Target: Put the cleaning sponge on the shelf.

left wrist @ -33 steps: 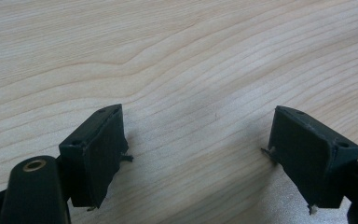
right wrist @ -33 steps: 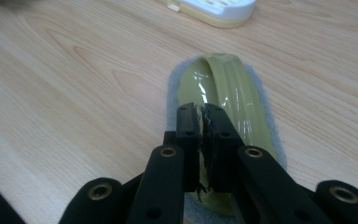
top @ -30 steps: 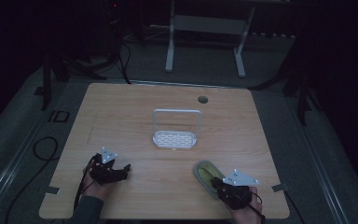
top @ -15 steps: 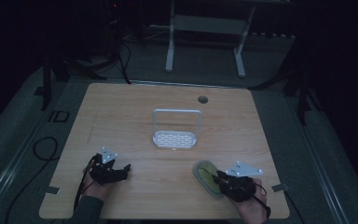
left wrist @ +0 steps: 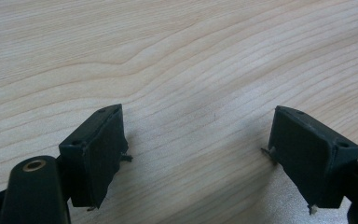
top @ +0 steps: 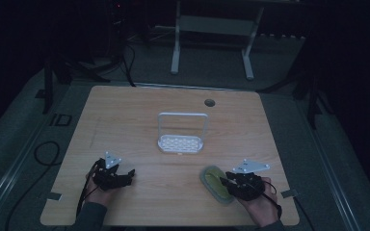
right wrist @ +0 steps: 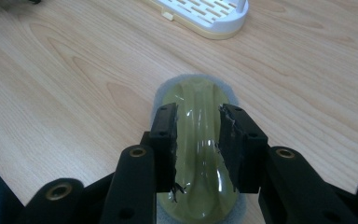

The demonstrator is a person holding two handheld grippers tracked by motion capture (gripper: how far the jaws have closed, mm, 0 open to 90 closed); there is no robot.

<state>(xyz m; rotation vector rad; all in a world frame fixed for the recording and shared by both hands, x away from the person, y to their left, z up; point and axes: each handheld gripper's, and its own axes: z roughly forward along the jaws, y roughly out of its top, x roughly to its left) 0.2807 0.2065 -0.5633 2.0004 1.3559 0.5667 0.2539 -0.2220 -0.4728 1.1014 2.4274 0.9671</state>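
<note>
An olive-green oval scrubber (right wrist: 196, 93) with a grey pad under it lies flat on the wooden table (top: 139, 120) at the front right. My right gripper (right wrist: 198, 116) hovers just over it, one jaw on each side of its raised middle ridge. The jaws have just been opening, and the pads stand slightly off the ridge. In the high view the scrubber (top: 213, 180) lies just left of the right gripper (top: 226, 183). My left gripper (left wrist: 198, 126) rests open over bare wood with nothing between its jaws, at the front left (top: 129, 174).
A white slotted rack (top: 180, 143) with an upright loop frame stands in the middle of the table, and its near end (right wrist: 205, 14) lies beyond the scrubber. A round cable hole (top: 209, 102) sits near the far edge. Cables trail off the left side.
The right gripper has lifted a little and drawn slightly back to the right, while the scrubber stays on the table. The left gripper has not moved.
</note>
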